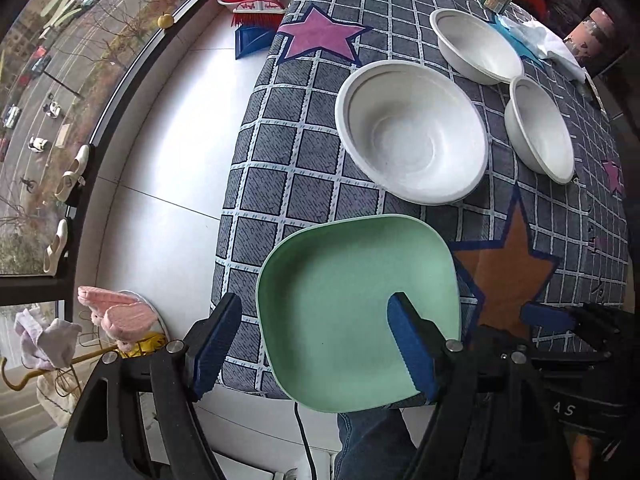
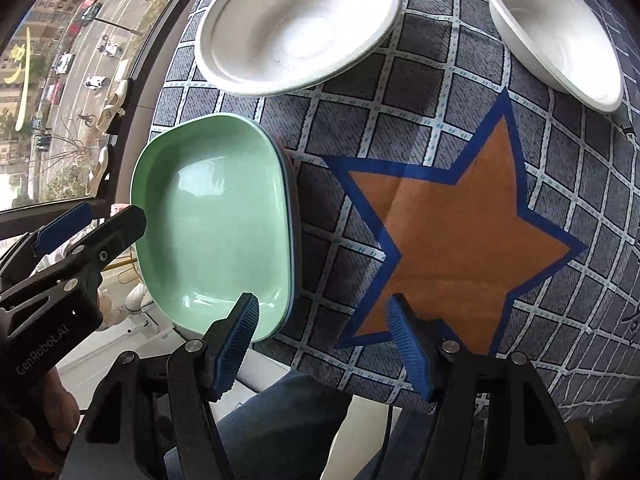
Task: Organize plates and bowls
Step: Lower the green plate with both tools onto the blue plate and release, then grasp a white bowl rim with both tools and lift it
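Left wrist view: green plate [image 1: 352, 304] is seen at the tabletop [image 1: 280, 184] near edge, apparently stacked; both grippers' fingers are spread, nothing pinched. Plate stacking is judged finished. Three white bowls [image 1: 412, 132] beyond remain to be nested next, needing a rim pinch.

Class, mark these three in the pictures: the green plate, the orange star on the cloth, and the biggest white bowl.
green plate [image 2: 216, 224]: right wrist view, on its flat inner base.
orange star [image 2: 460, 236]: right wrist view, on the star's orange middle.
biggest white bowl [image 1: 412, 136]: left wrist view, on the bowl's inside bottom.
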`<action>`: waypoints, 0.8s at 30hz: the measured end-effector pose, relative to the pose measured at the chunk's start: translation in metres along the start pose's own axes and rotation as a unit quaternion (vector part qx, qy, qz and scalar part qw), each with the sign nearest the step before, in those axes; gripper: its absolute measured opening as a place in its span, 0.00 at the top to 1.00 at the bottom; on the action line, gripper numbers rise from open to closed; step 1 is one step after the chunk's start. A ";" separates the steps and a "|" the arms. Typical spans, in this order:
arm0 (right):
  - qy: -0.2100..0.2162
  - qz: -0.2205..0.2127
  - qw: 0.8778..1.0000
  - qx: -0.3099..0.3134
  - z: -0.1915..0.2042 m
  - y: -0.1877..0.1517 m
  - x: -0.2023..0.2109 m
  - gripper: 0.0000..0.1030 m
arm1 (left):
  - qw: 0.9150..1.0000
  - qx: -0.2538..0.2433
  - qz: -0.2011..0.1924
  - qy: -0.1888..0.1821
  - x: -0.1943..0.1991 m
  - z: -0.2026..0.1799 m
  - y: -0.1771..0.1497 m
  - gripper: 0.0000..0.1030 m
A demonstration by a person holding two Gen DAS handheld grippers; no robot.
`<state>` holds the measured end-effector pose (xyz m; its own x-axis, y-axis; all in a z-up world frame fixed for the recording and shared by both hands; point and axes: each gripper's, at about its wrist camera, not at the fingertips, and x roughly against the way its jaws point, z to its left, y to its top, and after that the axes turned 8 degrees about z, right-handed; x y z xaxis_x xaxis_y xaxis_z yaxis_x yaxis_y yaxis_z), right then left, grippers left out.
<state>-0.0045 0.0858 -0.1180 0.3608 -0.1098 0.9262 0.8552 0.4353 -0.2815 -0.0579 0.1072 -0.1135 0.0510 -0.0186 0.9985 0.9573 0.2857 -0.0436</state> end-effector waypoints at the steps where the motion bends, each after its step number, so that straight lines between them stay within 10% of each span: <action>1: -0.002 -0.009 1.000 -0.014 -0.012 0.000 0.007 0.34 | 1.000 -0.013 -0.006 -0.004 0.005 -0.011 0.004 0.24; 13: -0.016 -0.084 0.990 -0.115 -0.144 0.046 0.084 0.34 | 0.997 -0.060 -0.052 -0.019 0.047 -0.124 0.087 0.24; 24: -0.004 -0.076 0.991 -0.109 -0.170 0.113 0.079 0.34 | 0.998 -0.049 -0.017 0.027 0.000 -0.165 0.174 0.24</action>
<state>0.1841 -0.0253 -0.1198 0.2200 -0.1513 0.9637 0.9595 0.2117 -0.1858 0.1556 -0.0015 -0.1267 0.0310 -0.0797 0.9963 0.9818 0.1894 -0.0154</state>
